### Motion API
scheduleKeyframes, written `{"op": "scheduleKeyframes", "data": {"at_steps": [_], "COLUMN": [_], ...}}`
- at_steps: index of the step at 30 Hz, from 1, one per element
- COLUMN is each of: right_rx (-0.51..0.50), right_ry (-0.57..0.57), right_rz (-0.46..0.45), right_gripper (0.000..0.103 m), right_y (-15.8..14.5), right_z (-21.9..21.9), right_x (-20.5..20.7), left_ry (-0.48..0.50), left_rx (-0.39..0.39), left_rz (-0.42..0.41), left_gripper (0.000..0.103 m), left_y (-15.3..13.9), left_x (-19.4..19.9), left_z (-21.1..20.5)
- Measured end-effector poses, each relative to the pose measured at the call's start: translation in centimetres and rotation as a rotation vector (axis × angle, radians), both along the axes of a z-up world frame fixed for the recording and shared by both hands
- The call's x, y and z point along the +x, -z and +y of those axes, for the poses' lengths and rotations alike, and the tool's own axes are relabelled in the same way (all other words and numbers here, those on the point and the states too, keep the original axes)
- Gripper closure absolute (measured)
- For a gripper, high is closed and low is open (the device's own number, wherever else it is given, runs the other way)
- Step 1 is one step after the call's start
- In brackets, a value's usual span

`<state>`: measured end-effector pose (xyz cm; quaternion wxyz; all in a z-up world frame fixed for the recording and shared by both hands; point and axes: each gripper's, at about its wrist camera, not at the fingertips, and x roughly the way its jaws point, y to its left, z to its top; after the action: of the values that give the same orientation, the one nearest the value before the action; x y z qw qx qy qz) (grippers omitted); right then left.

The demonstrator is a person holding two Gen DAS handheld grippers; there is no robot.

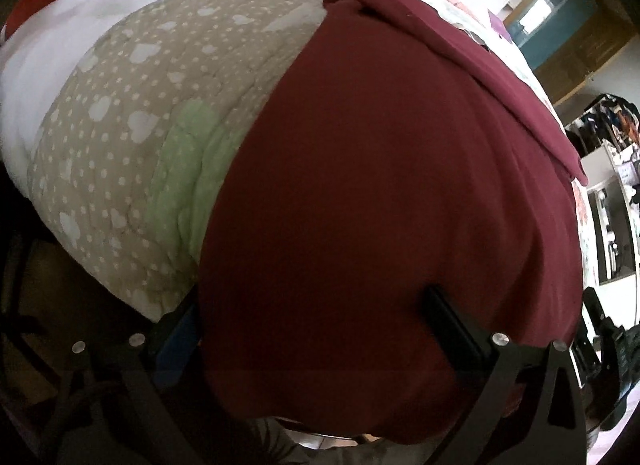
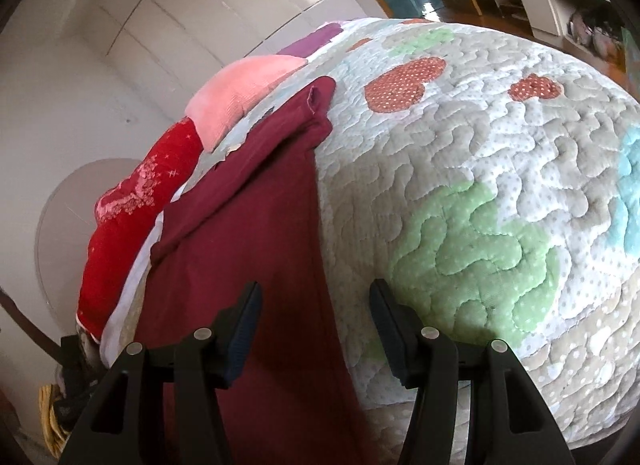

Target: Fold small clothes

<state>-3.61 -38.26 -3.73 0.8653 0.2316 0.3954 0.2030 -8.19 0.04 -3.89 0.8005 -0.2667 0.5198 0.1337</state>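
— On the bed, what lies from left to right?

— In the left wrist view, a white sheet, then the quilted beige bedspread with white hearts and dots [image 1: 132,113], then the dark maroon knit garment [image 1: 380,193], spread flat and hanging over the near edge.

— And the left gripper [image 1: 316,329]?

— Its right finger [image 1: 452,325] lies on top of the maroon cloth; the left one is mostly hidden at the cloth's edge. The jaws stand wide apart, but I cannot tell whether they hold anything.

— What does the right wrist view add?

— A red patterned cushion [image 2: 136,205] and a pink cushion [image 2: 244,93] at the left, beside the garment [image 2: 256,249]; its folded sleeve runs along the far edge. Further right, the bedspread [image 2: 500,153] shows patches: two red-orange, several green, one pale blue.

— The right gripper [image 2: 316,329]?

— Two fingers, spread wide, gripping nothing. The left fingertip [image 2: 244,325] sits over the garment, the right one over the quilt, straddling the cloth's edge.

— How many garments?

— One.
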Motion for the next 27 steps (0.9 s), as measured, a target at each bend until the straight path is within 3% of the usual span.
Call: {"op": "scheduleKeyframes", "data": {"at_steps": [8, 10, 11, 15, 20, 27], "right_rx": [-0.141, -0.154, -0.153, -0.142, -0.165, -0.111], "right_ry": [-0.01, -0.011, -0.011, -0.008, -0.009, -0.024], "right_rz": [-0.065, -0.067, -0.067, -0.073, -0.078, -0.046], "right_gripper": [0.043, 0.043, 0.043, 0.043, 0.042, 0.042], "right_y": [-0.3, -0.3, -0.3, -0.1, -0.2, -0.1], "right_z": [1.8, 1.8, 1.9, 1.9, 2.3, 1.3], "right_x": [-0.9, -0.9, -0.9, -1.0, -1.0, -0.4], "left_ry": [-0.011, -0.022, -0.029, -0.088, -0.103, -0.025], "left_rx": [-0.011, -0.046, -0.072, -0.088, -0.096, 0.035], "left_rz": [-0.009, -0.043, -0.085, -0.191, -0.176, -0.133], "left_gripper": [0.002, 0.016, 0.018, 0.019, 0.019, 0.018], "left_y": [-0.5, -1.5, -2.5, -5.2, -4.5, -3.1], "left_x": [-0.7, -1.6, -2.2, -3.7, -3.6, -1.4], "left_z": [-0.2, 0.7, 1.6, 4.7, 6.5, 5.0]}}
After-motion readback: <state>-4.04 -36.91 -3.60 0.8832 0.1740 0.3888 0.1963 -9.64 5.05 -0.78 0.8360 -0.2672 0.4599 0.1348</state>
